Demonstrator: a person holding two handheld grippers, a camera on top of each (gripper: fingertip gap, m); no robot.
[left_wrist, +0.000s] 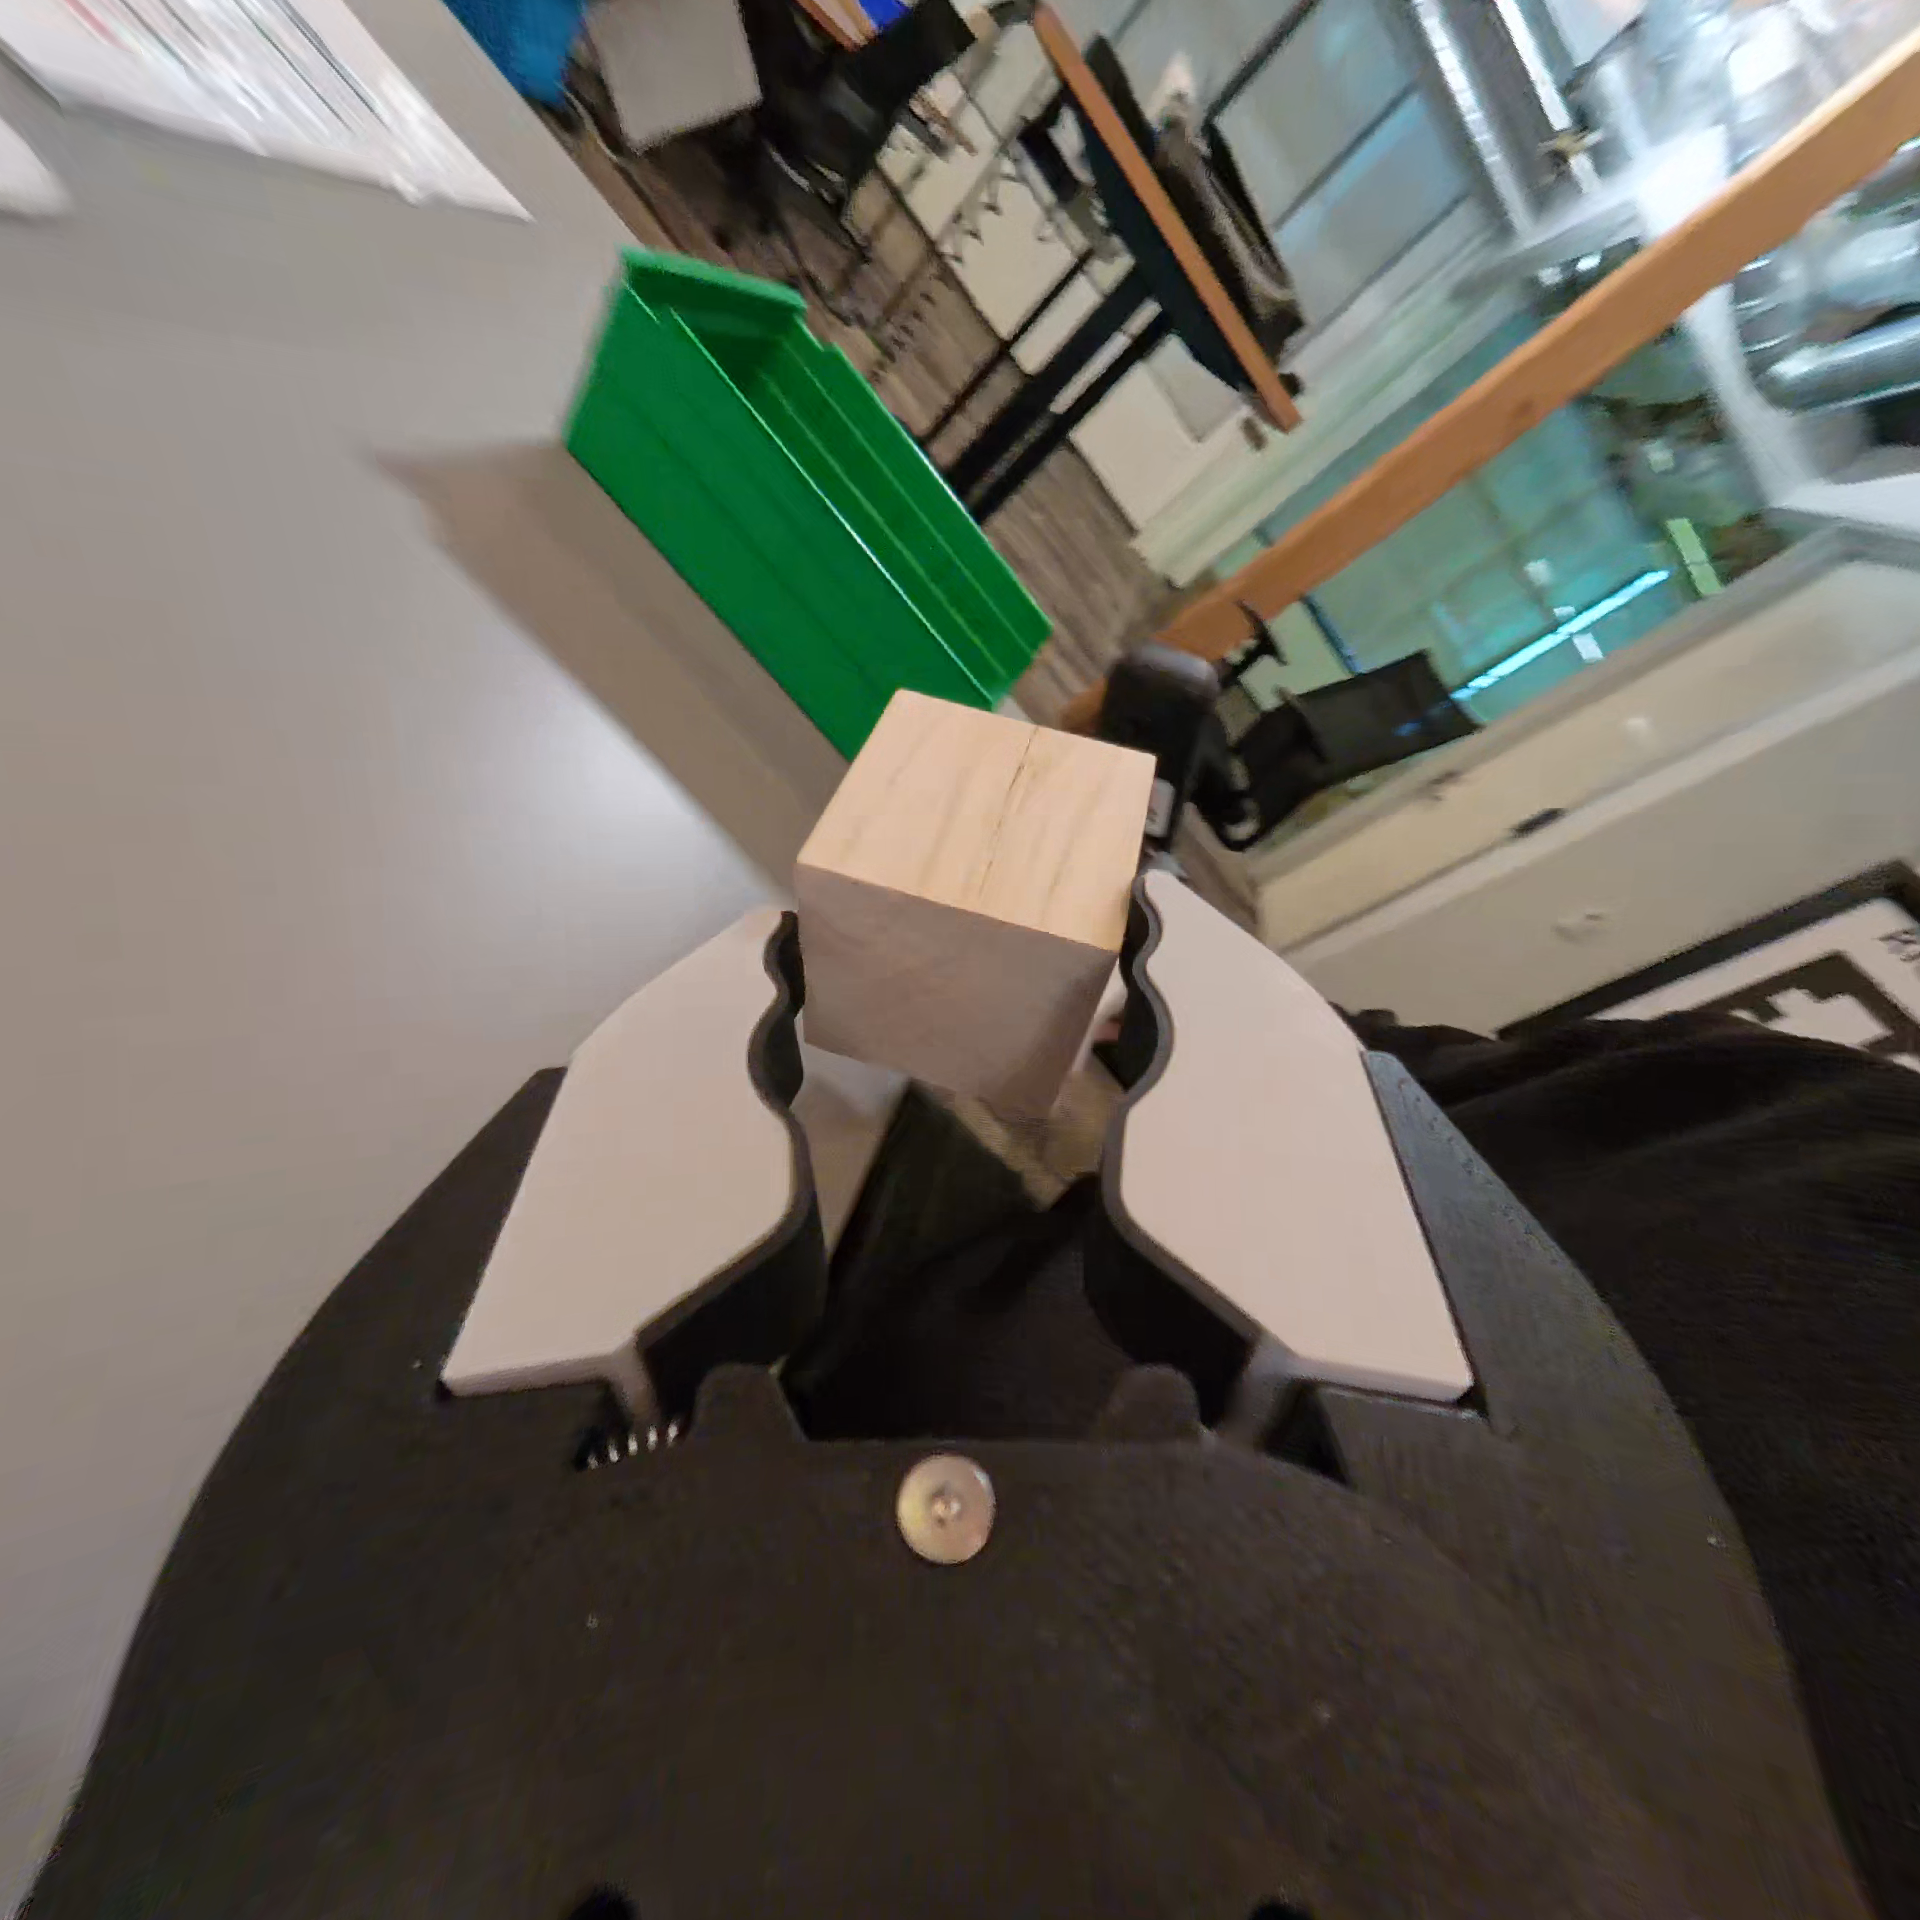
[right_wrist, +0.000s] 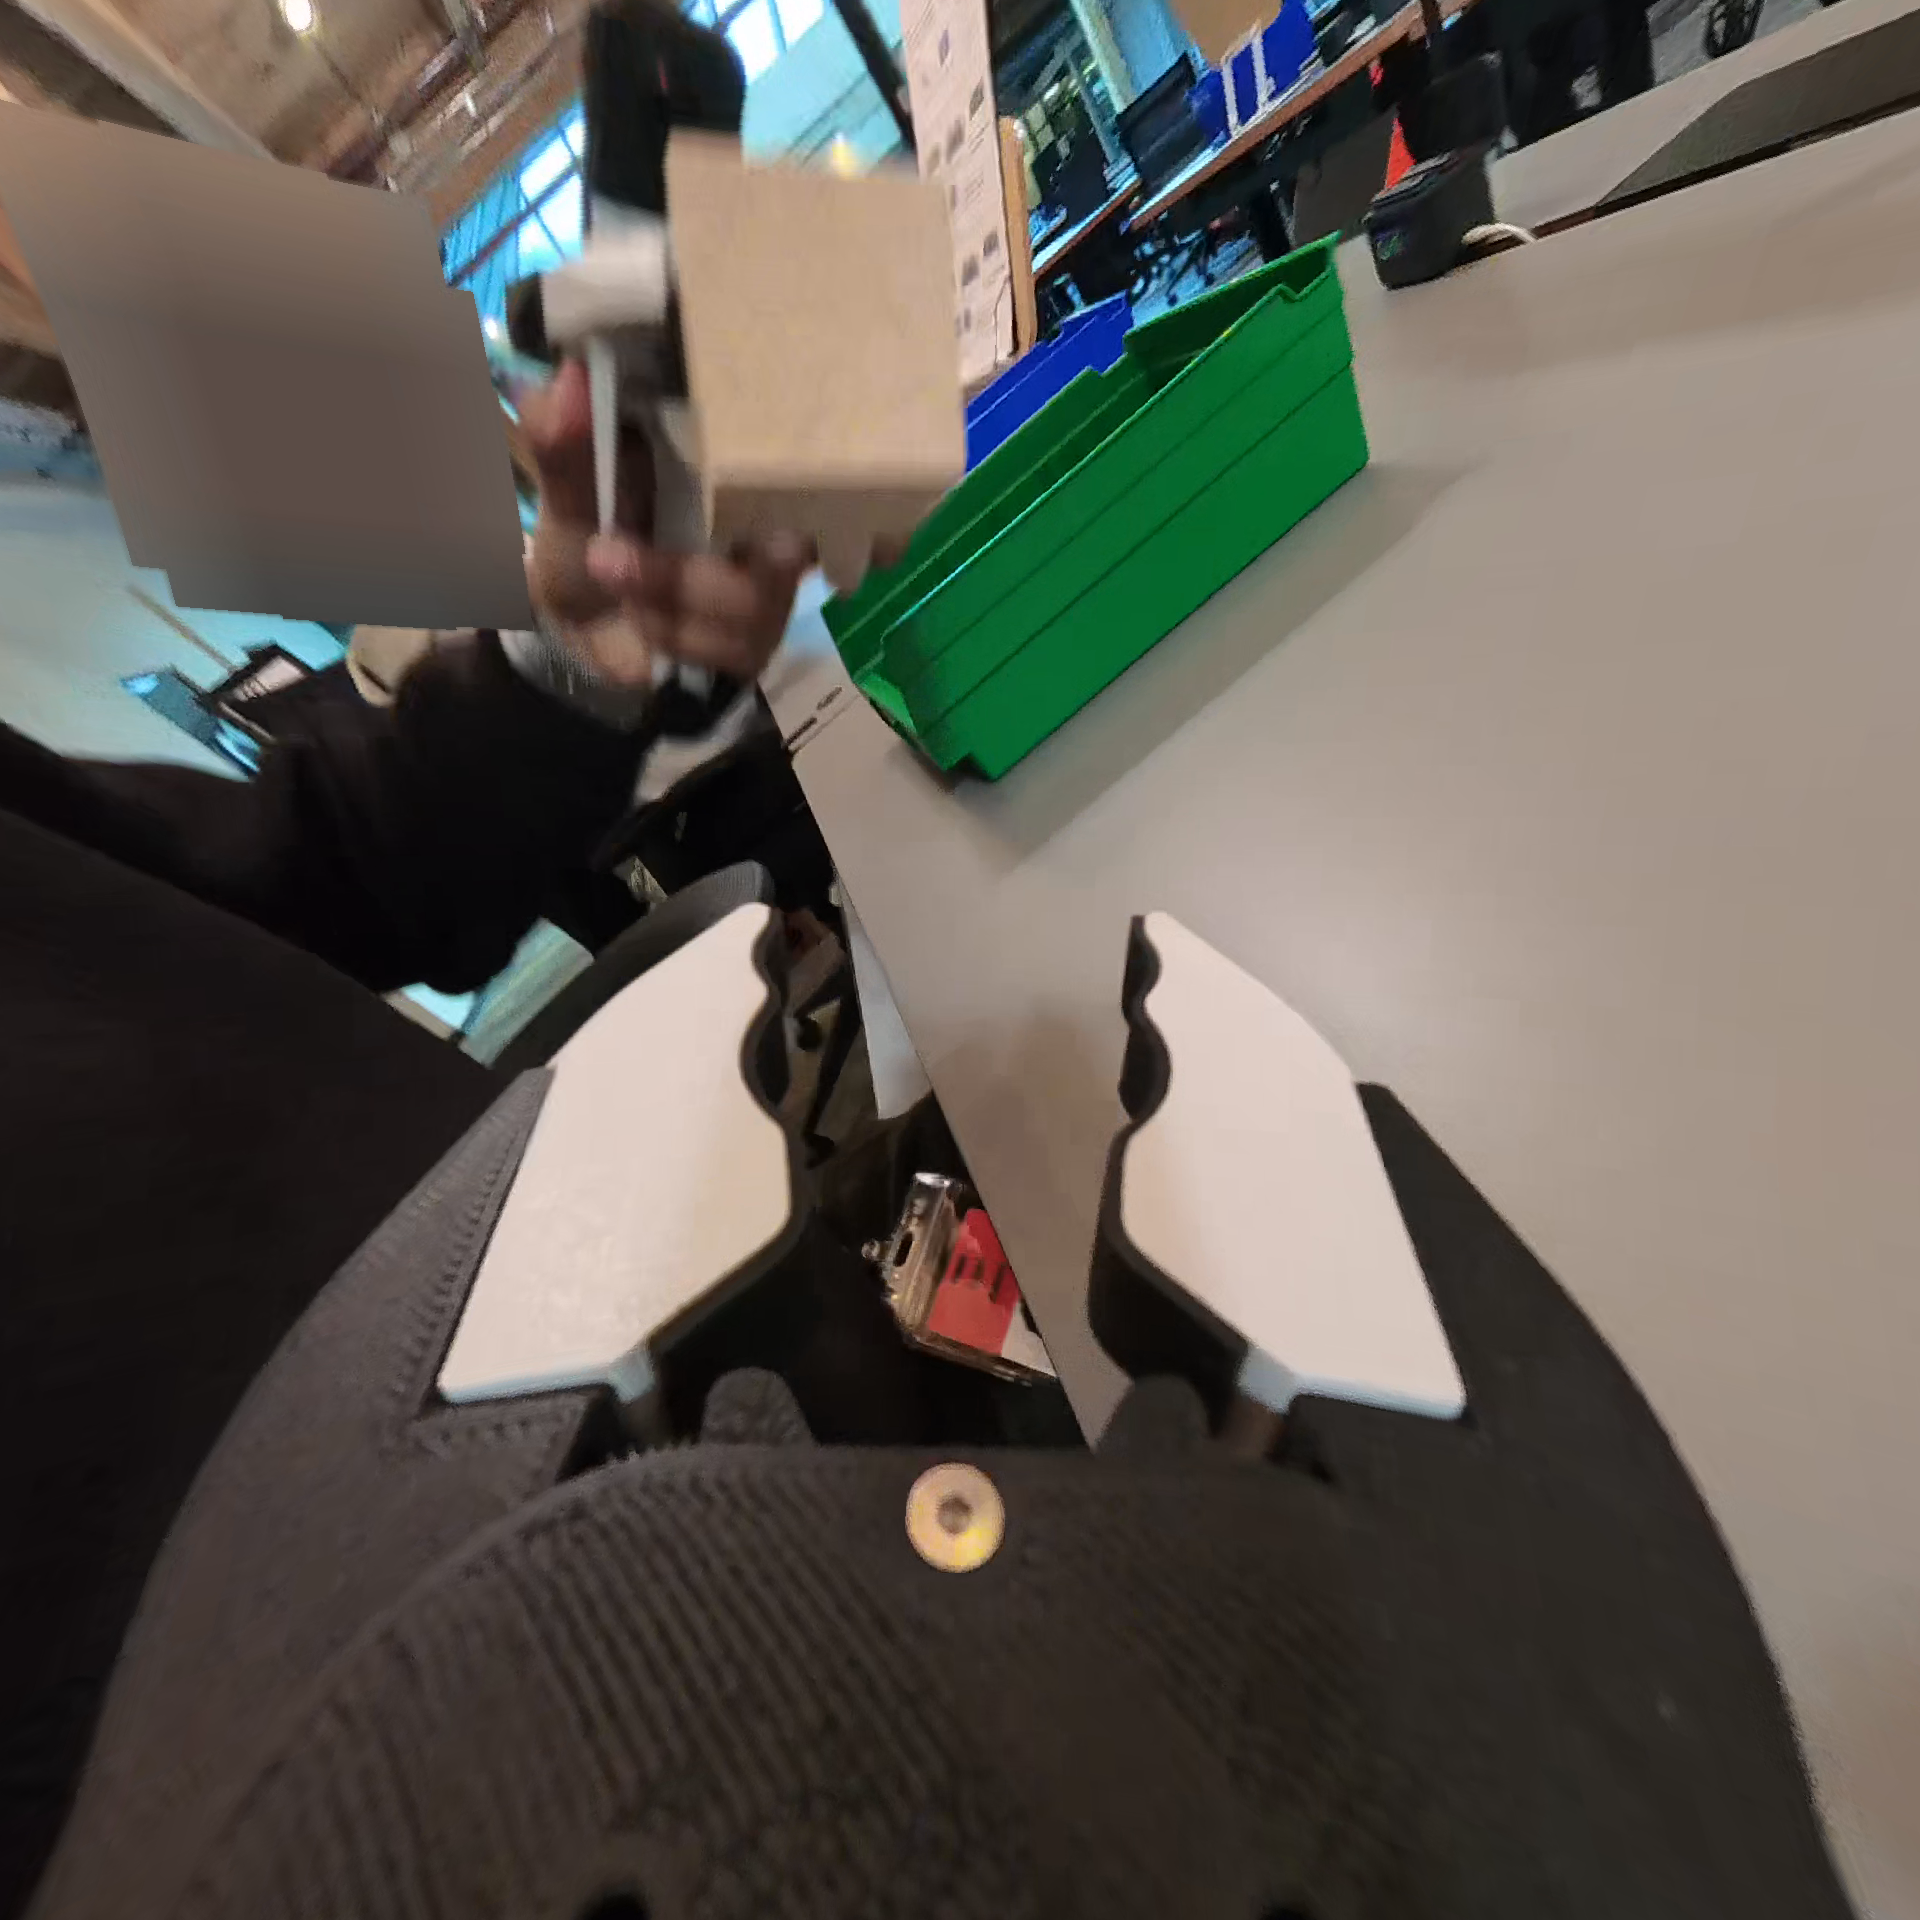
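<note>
The left hand-held gripper (left_wrist: 961, 956) pinches a wooden block (left_wrist: 971, 873) between its two fingers: the left finger's (left_wrist: 665, 1132) wavy inner edge bears on one side face, the right finger's (left_wrist: 1247, 1122) on the opposite face, and the block sits at the fingertips with its top face and one front face exposed to the camera. The block is roughly cubic, so it offers no marked long axis – a dark grain line runs across its top face. It is held in the air, clear of the grey tabletop (left_wrist: 260, 831), which lies to the left of the gripper in the left wrist view. Beyond the block, farther along the line of the fingers and slightly to the left, stands a green bin (left_wrist: 748, 488) on the tabletop, open side up, with its long axis running away from the gripper; block and bin are apart, the block being nearer the camera. The right hand-held gripper (right_wrist: 951, 935) is spread, with nothing between its fingers, and is positioned over the near edge of the tabletop (right_wrist: 1455, 831). In the right wrist view the block (right_wrist: 821, 332) appears up and to the left, carried by the other gripper in the person's hand (right_wrist: 665, 592), just beside the near end of the green bin (right_wrist: 1122, 551). A blue bin (right_wrist: 1039, 374) lies directly behind the green one. The left gripper is therefore the nearer of the two to the bin – the right one is well apart from it.
</note>
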